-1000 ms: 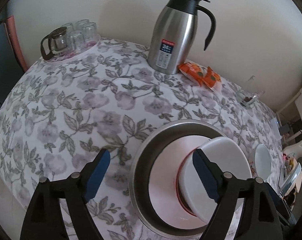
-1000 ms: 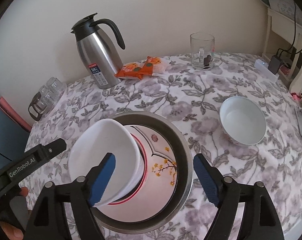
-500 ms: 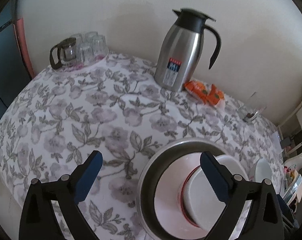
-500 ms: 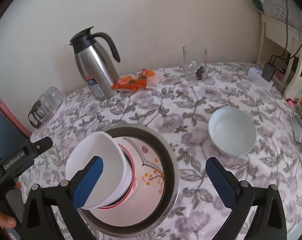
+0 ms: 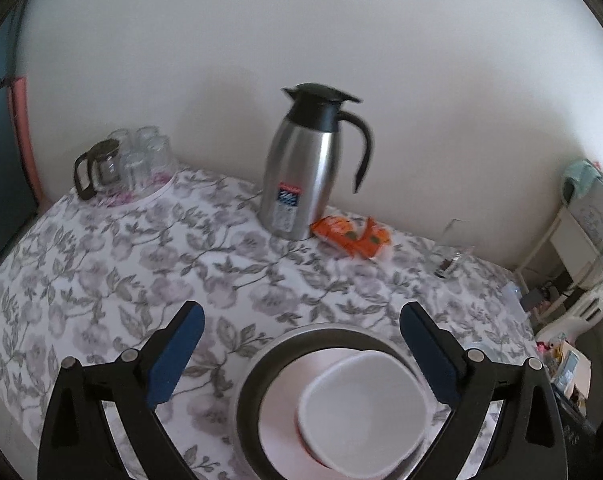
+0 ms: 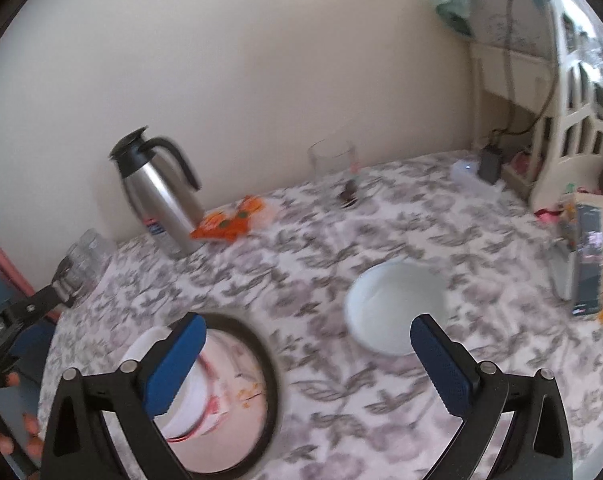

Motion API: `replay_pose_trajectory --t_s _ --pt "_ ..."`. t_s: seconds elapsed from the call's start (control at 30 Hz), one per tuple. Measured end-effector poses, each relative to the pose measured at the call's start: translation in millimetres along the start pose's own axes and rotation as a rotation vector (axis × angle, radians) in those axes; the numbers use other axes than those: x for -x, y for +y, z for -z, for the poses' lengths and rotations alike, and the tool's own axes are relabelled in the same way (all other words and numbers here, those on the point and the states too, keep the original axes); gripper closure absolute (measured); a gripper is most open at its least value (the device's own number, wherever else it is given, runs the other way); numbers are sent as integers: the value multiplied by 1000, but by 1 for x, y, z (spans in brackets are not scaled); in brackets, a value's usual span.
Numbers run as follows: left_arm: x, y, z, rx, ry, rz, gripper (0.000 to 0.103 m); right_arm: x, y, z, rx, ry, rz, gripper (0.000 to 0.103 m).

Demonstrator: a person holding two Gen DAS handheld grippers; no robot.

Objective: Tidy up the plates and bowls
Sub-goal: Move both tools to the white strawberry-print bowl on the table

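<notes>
Both claws spread wide and empty, left gripper (image 5: 301,350) and right gripper (image 6: 307,360), jaws just opened, nothing between them. Stacked, likely for tidiness: white bowl (image 5: 361,408) tilted on a pink plate (image 5: 277,412) inside a metal basin (image 5: 249,384), near left. Second bowl (image 6: 395,306) empty, alone, further right on the floral tablecloth (image 6: 321,248).

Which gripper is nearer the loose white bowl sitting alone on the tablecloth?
Right. The right gripper hangs open just before the loose white bowl. The left gripper, also open, is over the metal pan with the other bowl, further away.
</notes>
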State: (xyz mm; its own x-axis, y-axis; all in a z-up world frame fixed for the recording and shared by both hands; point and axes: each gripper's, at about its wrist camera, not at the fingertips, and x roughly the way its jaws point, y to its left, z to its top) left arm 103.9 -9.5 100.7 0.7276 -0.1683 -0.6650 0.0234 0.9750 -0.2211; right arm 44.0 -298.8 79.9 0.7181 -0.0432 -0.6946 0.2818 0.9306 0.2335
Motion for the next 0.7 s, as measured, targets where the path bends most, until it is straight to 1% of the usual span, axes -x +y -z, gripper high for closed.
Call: replay_pose_trajectory --t_s 0.07,0.17,0.33,0.4,0.57,0.7 --pt "3 -9 -1 -15 -6 11 5 3 -14 -4 -13 -15 23 0" --pt "5 -28 -2 -46 0 62 5 7 -37 -8 -52 -32 53 0" --pt "-4 -70 2 -102 51 135 5 7 -68 -11 -107 -37 107 0" --pt "-8 -83 5 -103 71 154 5 6 -80 -11 -132 -36 121 0" --pt "-35 -119 19 -110 168 191 5 -5 -104 -10 -176 -21 142 0" --pt "-58 -153 37 -164 246 200 5 -21 -123 -6 -214 15 153 0"
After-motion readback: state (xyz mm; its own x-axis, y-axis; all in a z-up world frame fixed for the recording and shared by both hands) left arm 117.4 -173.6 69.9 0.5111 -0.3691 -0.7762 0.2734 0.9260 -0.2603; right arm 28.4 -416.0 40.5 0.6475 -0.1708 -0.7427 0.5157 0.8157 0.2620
